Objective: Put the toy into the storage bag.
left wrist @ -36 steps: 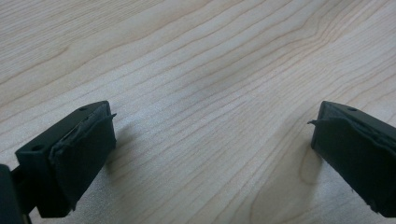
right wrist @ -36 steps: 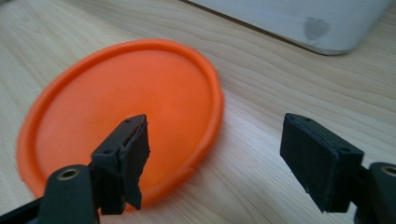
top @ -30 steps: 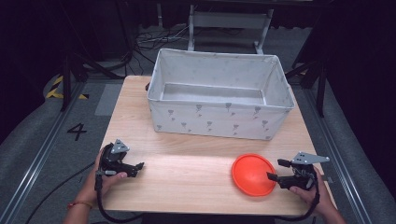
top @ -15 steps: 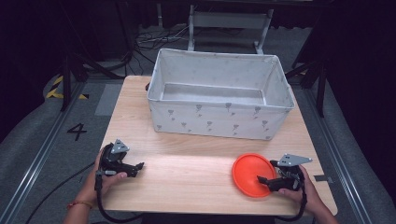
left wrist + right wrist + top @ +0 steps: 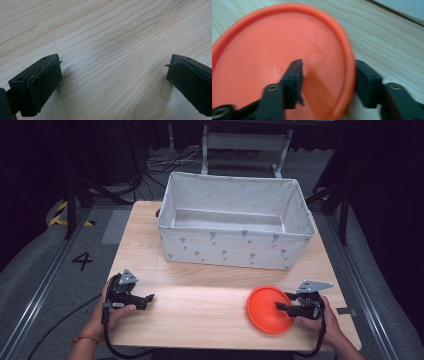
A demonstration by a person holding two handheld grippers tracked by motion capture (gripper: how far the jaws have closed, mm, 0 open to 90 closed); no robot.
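Observation:
An orange round plate [image 5: 267, 312] lies flat on the wooden table [image 5: 200, 300] at the front right. My right gripper [image 5: 281, 307] is at its right edge, open, with one jaw over the plate's face and the other outside the rim. In the right gripper view the plate [image 5: 274, 50] lies between the jaws of the right gripper [image 5: 328, 77], with a gap left beside the inner jaw. My left gripper [image 5: 149, 298] rests at the front left, open. In the left gripper view the left gripper [image 5: 113, 72] has bare wood between its jaws.
A large grey fabric box [image 5: 235, 250] with an open top stands across the back half of the table. Bare wood stretches between the two grippers. Dark floor, cables and a metal frame lie beyond the table.
My right gripper has slid left, from beside the plate to astride its right rim. The left gripper has stayed where it was.

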